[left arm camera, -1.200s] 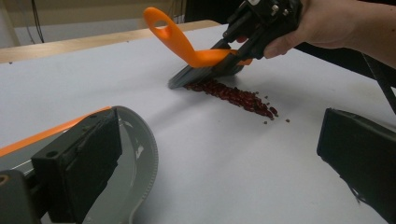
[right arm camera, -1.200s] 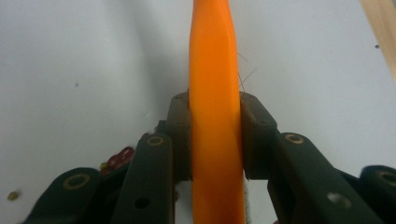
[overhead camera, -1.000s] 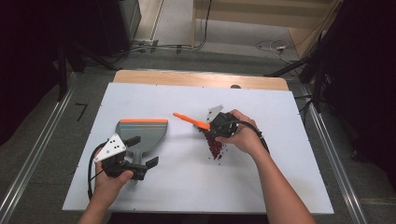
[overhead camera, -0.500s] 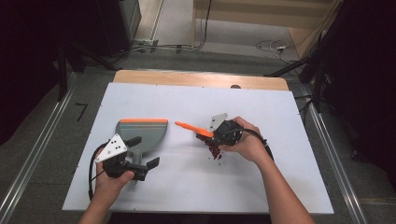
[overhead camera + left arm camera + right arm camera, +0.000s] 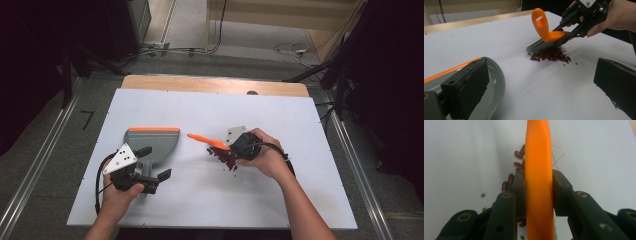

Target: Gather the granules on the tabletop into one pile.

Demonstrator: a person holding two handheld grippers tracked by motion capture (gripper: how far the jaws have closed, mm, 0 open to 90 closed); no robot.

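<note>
My right tongs (image 5: 231, 145) pinch the smooth orange plastic handle of a small brush (image 5: 544, 30); its grey bristles touch the far edge of a pile of glossy dark red beans (image 5: 550, 55) on the matte white worktop (image 5: 210, 200). Since a second ago the brush has moved nearer to the grey dustpan (image 5: 152, 142), left of the beans. My left tongs (image 5: 152, 177) stand spread beside the dustpan handle.

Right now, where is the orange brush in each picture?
High view: the orange brush lies mid-table, left of the right gripper.
Left gripper view: upper middle, standing over the beans.
Right gripper view: centre, between the jaws.
Shared landmark: the red beans.
</note>
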